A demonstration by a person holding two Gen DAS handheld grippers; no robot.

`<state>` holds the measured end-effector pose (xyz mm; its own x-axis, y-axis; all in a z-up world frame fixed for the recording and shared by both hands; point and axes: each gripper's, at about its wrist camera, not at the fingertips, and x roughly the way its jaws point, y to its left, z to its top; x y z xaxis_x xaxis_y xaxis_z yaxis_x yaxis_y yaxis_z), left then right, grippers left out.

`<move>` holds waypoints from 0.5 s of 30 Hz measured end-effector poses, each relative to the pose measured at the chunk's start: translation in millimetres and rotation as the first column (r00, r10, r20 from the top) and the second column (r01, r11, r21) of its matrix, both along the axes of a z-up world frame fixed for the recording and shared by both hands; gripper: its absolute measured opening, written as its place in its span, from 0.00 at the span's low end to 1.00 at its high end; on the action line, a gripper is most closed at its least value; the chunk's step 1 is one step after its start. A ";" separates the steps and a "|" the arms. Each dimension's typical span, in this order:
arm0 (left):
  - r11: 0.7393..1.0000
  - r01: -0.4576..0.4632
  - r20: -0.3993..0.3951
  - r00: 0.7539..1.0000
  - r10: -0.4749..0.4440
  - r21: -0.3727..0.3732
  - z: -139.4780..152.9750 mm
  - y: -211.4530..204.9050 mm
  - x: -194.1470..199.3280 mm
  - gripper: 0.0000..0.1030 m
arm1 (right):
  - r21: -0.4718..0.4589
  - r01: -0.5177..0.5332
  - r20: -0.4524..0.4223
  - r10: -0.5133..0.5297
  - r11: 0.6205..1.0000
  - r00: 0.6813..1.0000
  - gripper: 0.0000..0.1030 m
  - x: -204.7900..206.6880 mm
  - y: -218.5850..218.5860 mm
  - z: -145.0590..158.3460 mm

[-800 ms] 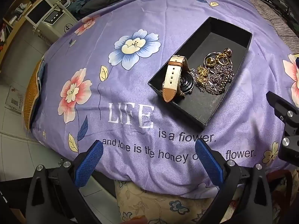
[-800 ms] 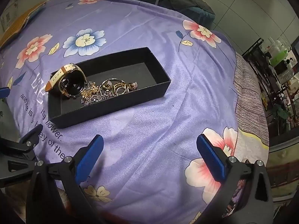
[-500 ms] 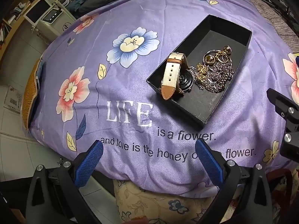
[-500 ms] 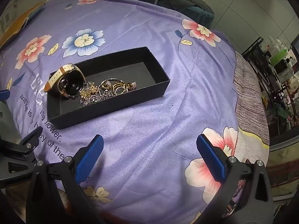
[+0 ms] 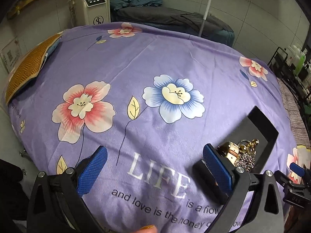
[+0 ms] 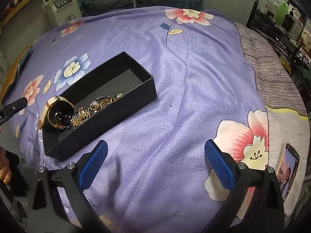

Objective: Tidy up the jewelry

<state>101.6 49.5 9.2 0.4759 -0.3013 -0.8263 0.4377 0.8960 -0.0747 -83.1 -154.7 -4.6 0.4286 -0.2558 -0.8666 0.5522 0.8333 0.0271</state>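
A black open box (image 6: 124,108) lies on the purple flowered bedspread (image 6: 194,81). In it are a gold watch with a tan strap (image 6: 56,114) and a tangle of gold and silver chains and rings (image 6: 93,107). In the left wrist view the box (image 5: 262,134) sits at the right, partly hidden behind my right finger, with the watch (image 5: 228,149) and chains (image 5: 245,157) showing. My left gripper (image 5: 153,169) is open and empty over the printed "LIFE" text. My right gripper (image 6: 155,161) is open and empty, near the box's front.
A phone (image 6: 287,167) lies at the bed's right edge. A woven orange pillow (image 5: 27,68) lies at the far left. A white machine (image 5: 93,5) and a dark couch (image 5: 171,19) stand behind the bed. A shelf with bottles (image 6: 281,13) stands at the right.
Both grippers have come lower and closer to the bedspread. The left wrist view swung left, so the box now sits at its right edge. Both grippers stay open.
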 end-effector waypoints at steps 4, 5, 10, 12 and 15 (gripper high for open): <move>1.000 0.000 0.070 0.998 0.001 -0.020 -27.2 -1.4 36.7 0.94 | -0.063 0.041 0.024 -0.040 0.997 0.999 0.96 2.0 -8.5 -7.0; 1.000 -0.020 0.082 0.996 0.022 -0.022 -38.9 -1.4 50.0 0.94 | -0.064 0.059 0.027 -0.058 0.996 0.998 0.96 1.8 -12.4 -10.2; 0.991 -0.095 0.119 0.989 0.084 0.090 -77.9 -14.7 89.3 0.95 | -0.040 0.114 0.015 -0.113 0.993 0.993 0.96 0.1 -24.5 -24.8; 0.986 -0.099 0.151 0.986 0.078 0.134 -76.9 -19.0 87.3 0.96 | -0.051 0.116 0.016 -0.115 0.992 0.993 0.96 -2.5 -24.9 -24.5; 0.992 -0.095 0.116 0.990 0.084 0.087 -78.4 -9.9 94.0 0.96 | -0.067 0.121 0.008 -0.121 0.990 0.993 0.96 -6.2 -24.4 -23.6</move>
<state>195.6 39.6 -69.2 0.5884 -0.1781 -0.7887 0.3563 0.9328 0.0552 -89.3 -179.1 -28.2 0.3946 -0.3634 -0.8439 0.6491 0.7603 -0.0239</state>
